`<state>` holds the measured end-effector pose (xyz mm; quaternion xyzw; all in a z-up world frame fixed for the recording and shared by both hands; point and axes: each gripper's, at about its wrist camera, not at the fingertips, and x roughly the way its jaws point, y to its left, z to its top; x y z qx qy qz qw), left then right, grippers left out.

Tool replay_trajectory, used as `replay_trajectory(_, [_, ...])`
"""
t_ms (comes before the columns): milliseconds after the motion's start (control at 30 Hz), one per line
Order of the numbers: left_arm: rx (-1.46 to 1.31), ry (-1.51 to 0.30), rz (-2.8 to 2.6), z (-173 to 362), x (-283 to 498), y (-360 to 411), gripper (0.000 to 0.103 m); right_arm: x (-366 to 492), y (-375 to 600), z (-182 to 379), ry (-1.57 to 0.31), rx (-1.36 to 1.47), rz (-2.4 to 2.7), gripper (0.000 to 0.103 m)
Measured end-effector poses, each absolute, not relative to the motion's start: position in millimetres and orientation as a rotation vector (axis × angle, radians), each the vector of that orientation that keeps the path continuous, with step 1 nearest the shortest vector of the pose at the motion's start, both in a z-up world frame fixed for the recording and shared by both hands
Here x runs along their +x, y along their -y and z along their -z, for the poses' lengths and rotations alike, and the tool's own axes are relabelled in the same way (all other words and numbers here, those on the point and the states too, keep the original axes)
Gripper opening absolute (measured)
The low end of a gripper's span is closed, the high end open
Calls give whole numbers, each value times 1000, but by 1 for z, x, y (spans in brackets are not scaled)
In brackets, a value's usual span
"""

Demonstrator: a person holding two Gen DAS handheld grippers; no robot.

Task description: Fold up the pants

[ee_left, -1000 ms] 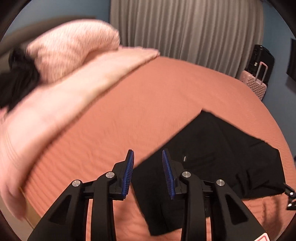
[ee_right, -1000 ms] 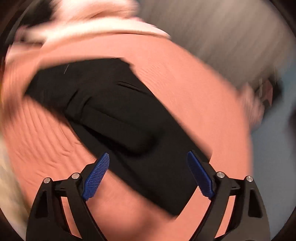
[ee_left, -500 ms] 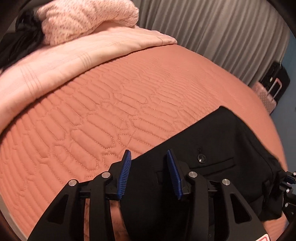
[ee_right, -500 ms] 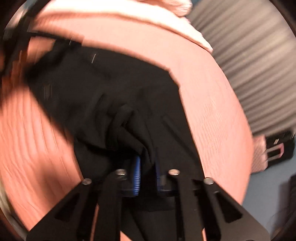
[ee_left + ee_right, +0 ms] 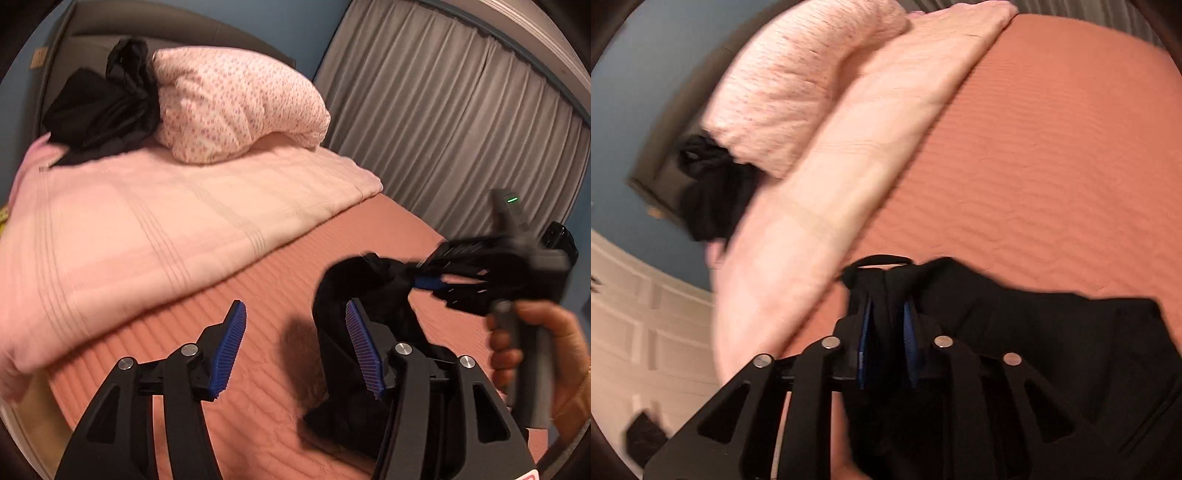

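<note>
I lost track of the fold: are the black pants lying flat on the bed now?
No. The pants hang bunched from the shut right gripper above the bedspread; left gripper open, empty.

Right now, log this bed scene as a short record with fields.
surface: orange quilted bedspread
garment: black pants, bunched and lifted at one end
right hand-held gripper: shut on the pants
left hand-held gripper: open, holding nothing, pants beside its right finger
bedding: pink blanket, patterned pink pillow on it
other clothes: dark bundle beside the pillow
backdrop: grey curtains
</note>
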<state>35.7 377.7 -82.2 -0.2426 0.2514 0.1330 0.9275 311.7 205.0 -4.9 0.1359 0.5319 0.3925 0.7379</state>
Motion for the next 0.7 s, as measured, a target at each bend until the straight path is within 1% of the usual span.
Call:
replay_trajectory(67, [-492,-547,-250,102,48,-361,55,296,-185,-17,-1101,349,-922,24])
replay_trajectory(100, [-492,-552,-239,110,56,-354,55,290,-179,-24,-1077,336,-917,31])
replay_trajectory(133, [-505,-546,-230,116,64,-350,55,283,-164,-32,-1042,285,-877,47])
replay_trajectory(167, [-557,-542,-212,126,76,-350,55,281,-156,-34,-1019,247,-849,56])
replay_trajectory(200, [-604,-542,-195,133,86,-352,55,280,-146,-33,-998,210,-823,69])
replay_trajectory(267, [-720,-529,-170,147,108,-362,54,277,-135,-25,-982,128,-794,69])
replay_trajectory(300, [-788,-551,-169,154,123,-371,52,276,-134,-17,-1002,94,-793,69])
replay_trajectory(333, [-847,-549,-146,159,132,-379,52,273,-136,-6,-1013,76,-792,69])
replay_trajectory(400, [-885,-583,-131,159,145,-392,51,258,-147,15,-1028,-59,-811,69])
replay_trajectory(433, [-864,-582,-136,152,146,-397,51,246,-152,21,-1004,-129,-813,69])
replay_trajectory(500, [-772,-504,-190,131,129,-406,53,219,-163,23,-900,-318,-839,69])
replay_trajectory(600, [-600,-449,-292,111,99,-403,53,207,-208,20,-824,-496,-879,68])
replay_trajectory(633, [-560,-439,-315,108,91,-400,53,205,-231,22,-800,-570,-892,67])
replay_trajectory(700, [-453,-415,-347,99,71,-383,55,210,-270,32,-813,-689,-914,64])
